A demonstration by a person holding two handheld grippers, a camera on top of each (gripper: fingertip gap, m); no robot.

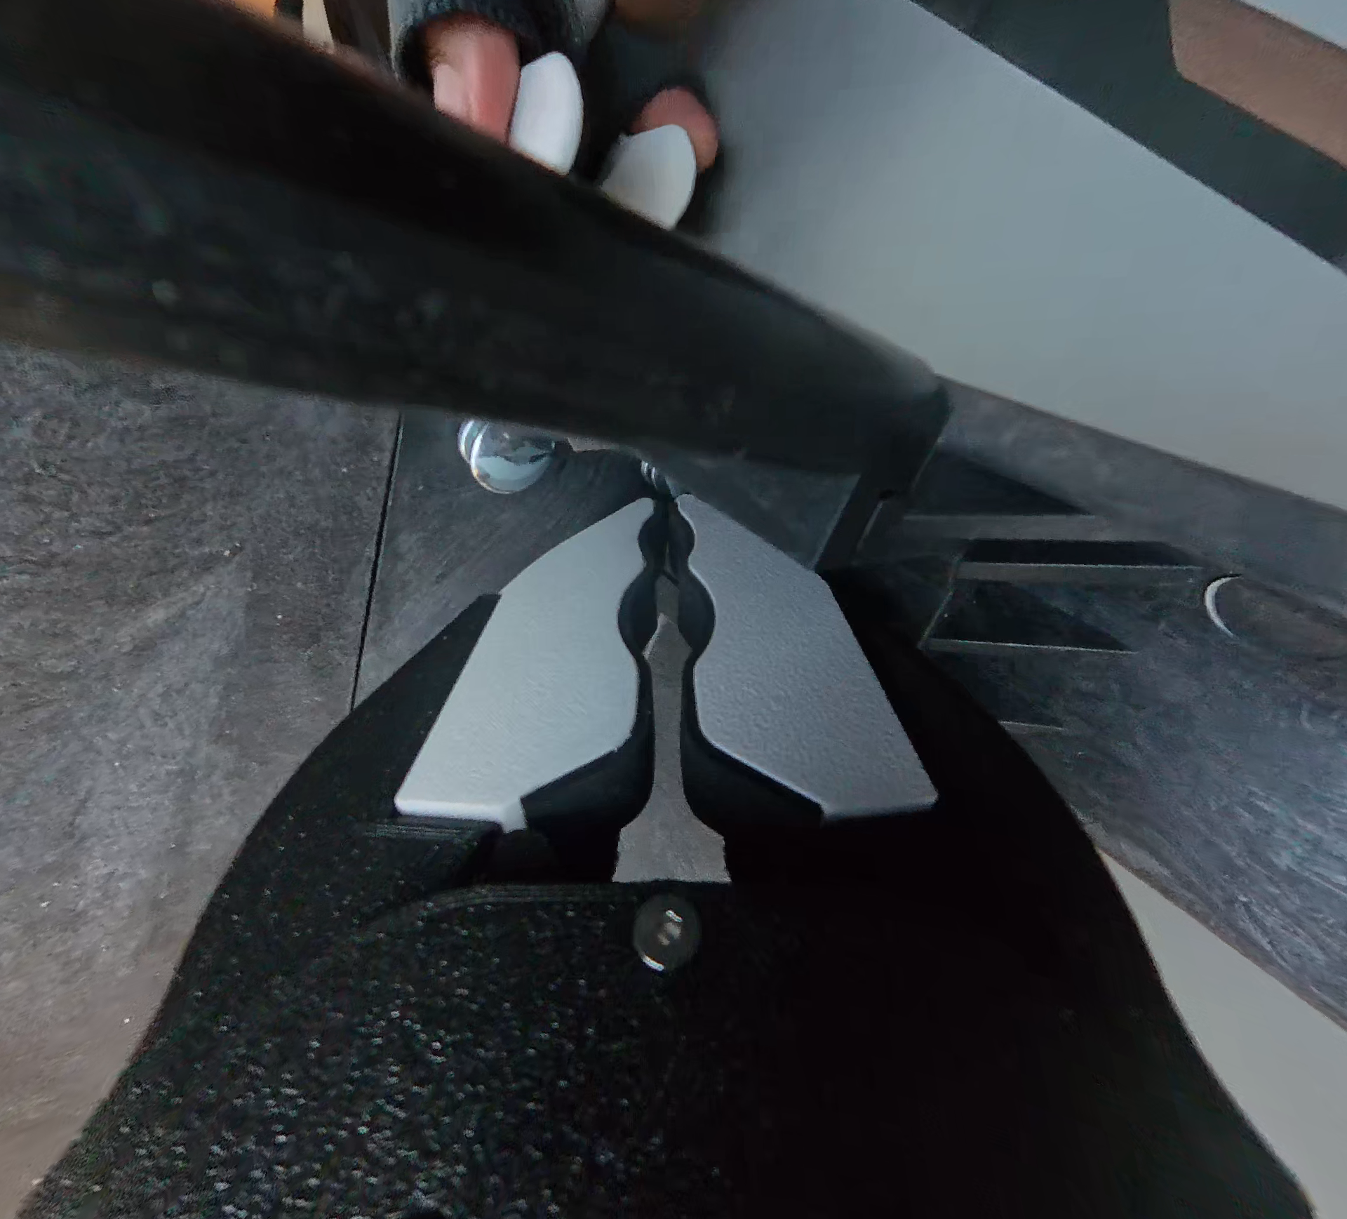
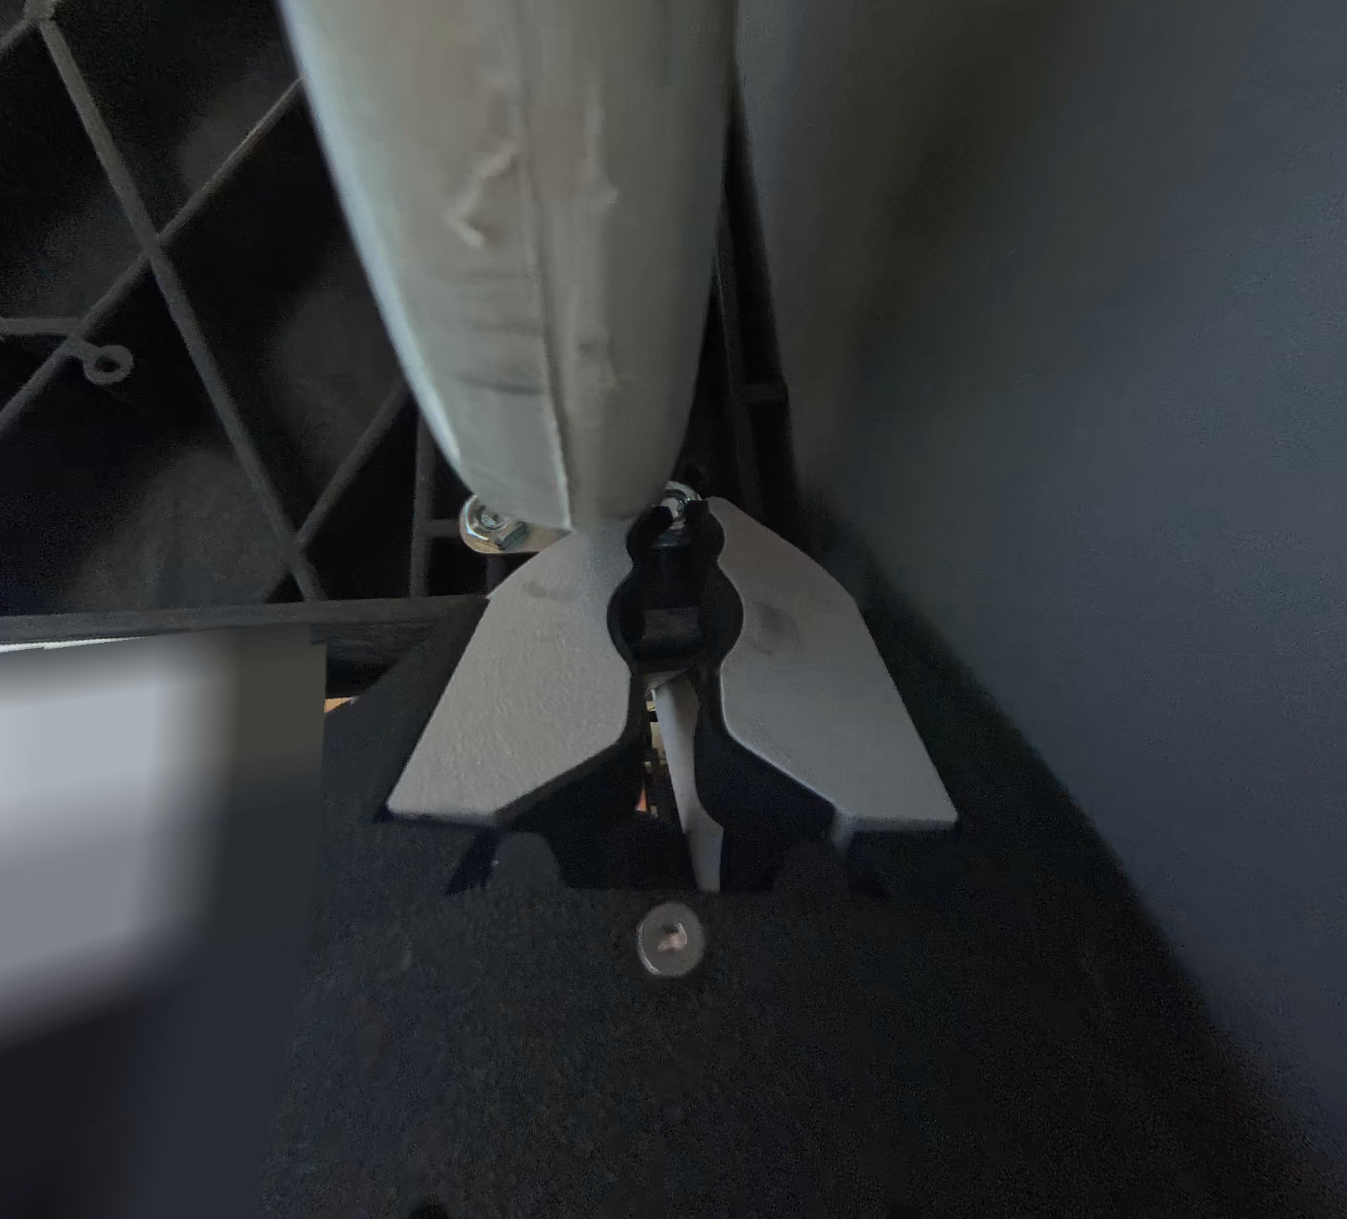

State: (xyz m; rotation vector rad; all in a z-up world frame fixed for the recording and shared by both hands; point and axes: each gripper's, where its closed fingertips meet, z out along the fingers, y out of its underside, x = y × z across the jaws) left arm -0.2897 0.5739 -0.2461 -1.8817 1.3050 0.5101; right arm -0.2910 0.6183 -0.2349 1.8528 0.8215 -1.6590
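Left gripper: my left gripper has its fingers together. I can't make out anything gripped between them.
Ahead of it: a threaded stud end sits just past the tips. A domed bolt head is up and to their left, and a blurred black bar crosses above both.
Beyond: a hand in black finger sleeves.
Right gripper: my right gripper is closed on a small silver nut at the very tips.
Around it: a flanged bolt lies left of the tips. A pale grey tapered part comes down to meet them, with a black lattice further left.
Handling: I judge the nut hard, light and slick, so it could easily squirt out. I'd pinch it across its flats.
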